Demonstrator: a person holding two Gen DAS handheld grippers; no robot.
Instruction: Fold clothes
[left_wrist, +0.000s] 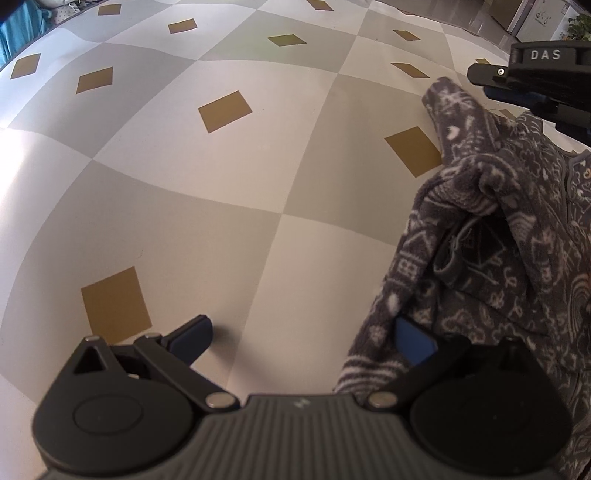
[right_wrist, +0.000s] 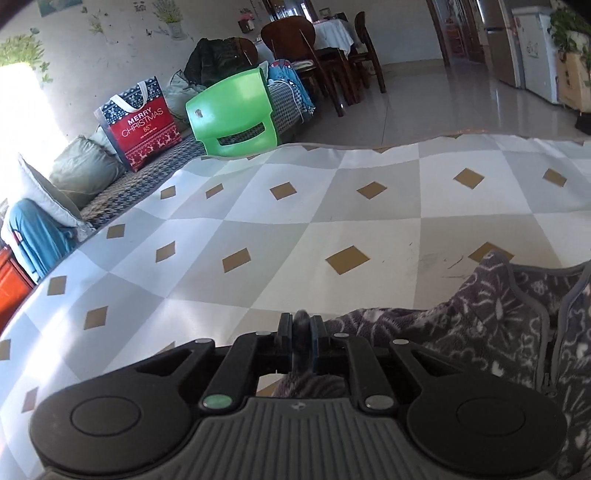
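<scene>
A grey fleece garment (left_wrist: 517, 258) with white patterns lies bunched at the right of the checked cloth surface (left_wrist: 221, 203). My left gripper (left_wrist: 303, 338) points down at the surface with its jaws wide apart. Its right fingertip (left_wrist: 412, 341) sits against the garment's edge and its left one is over bare cloth. My right gripper (right_wrist: 301, 332) is shut on a fold of the garment (right_wrist: 480, 332), with fabric pinched between the pads. The left wrist view shows the right gripper (left_wrist: 517, 81) at the top right, with a part of the garment raised up to it.
The surface (right_wrist: 258, 240) is a grey and white checked cloth with gold diamonds. Beyond its far edge stand a green plastic chair (right_wrist: 232, 110), a red Christmas bag (right_wrist: 142, 122) on a cushioned bench, and a dining table with dark chairs (right_wrist: 325, 48).
</scene>
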